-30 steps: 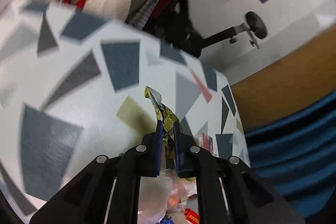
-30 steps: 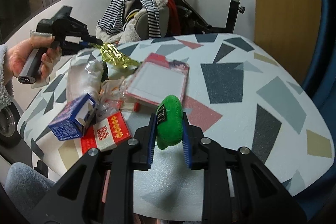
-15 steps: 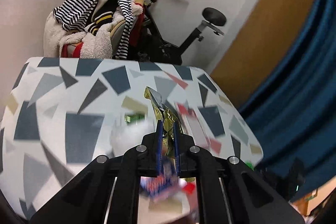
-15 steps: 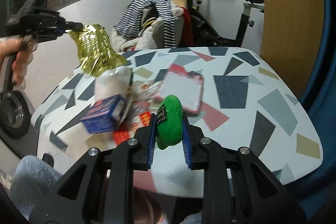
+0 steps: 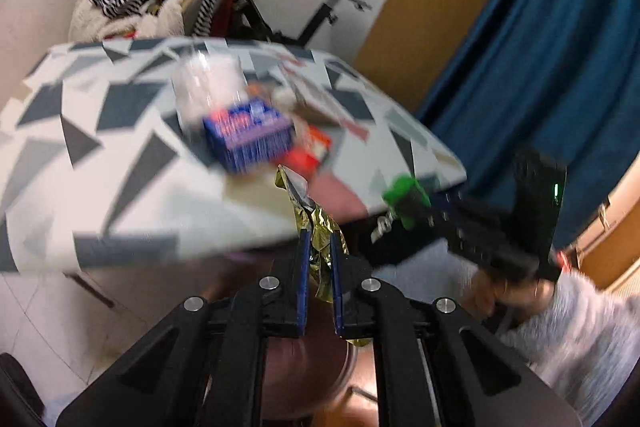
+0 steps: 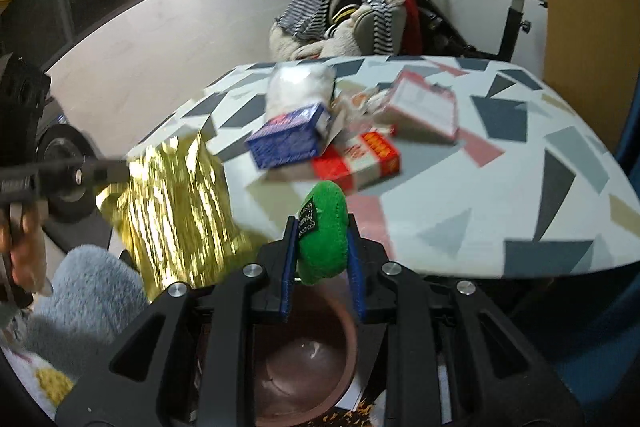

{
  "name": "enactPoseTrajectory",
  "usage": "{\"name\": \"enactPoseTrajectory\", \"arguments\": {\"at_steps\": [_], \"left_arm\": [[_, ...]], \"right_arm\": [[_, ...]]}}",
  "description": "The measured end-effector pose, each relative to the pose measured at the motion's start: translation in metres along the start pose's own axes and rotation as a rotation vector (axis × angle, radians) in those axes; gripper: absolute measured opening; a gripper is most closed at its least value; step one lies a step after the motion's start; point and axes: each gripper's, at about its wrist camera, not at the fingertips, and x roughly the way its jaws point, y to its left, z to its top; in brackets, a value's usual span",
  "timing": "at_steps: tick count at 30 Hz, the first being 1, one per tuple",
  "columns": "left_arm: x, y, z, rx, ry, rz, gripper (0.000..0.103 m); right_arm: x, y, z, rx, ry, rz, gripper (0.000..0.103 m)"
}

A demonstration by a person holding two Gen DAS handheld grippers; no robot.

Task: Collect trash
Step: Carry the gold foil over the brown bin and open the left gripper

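Terrazzo-patterned table (image 6: 500, 195) is half cleared; blue box (image 6: 288, 139) and red carton (image 6: 360, 163) wait there. Left gripper (image 5: 318, 247) clamps gold foil wrapper (image 5: 316, 223), right gripper (image 6: 322, 239) pinches green plush scrap (image 6: 324, 231); both hang over brown bin (image 6: 308, 367), drops pending.

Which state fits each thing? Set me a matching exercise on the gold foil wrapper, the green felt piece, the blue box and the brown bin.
Things:
1. gold foil wrapper
2. green felt piece
3. blue box
4. brown bin

States:
A. lying on the patterned table
B. pinched in the left tool
C. on the floor, open
D. pinched in the right tool

Pairs: 1-B, 2-D, 3-A, 4-C
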Motion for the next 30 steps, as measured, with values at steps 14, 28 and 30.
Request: {"name": "enactPoseTrajectory", "arguments": {"at_steps": [14,28,30], "left_arm": [[0.106,0.034,-0.071,-0.065,0.204,0.022,0.01],[0.142,0.043,-0.088,-0.09,0.245,-0.041,0.055],[0.129,0.045,-0.083,-0.104,0.187,-0.03,0.062]], "right_arm": [[0.041,0.001,-0.032,0.107,0.097,0.054,0.025],[0.056,-0.013,-0.04,0.16,0.143,0.03,0.026],[0.056,-0.013,-0.041,0.16,0.147,0.029,0.026]]}}
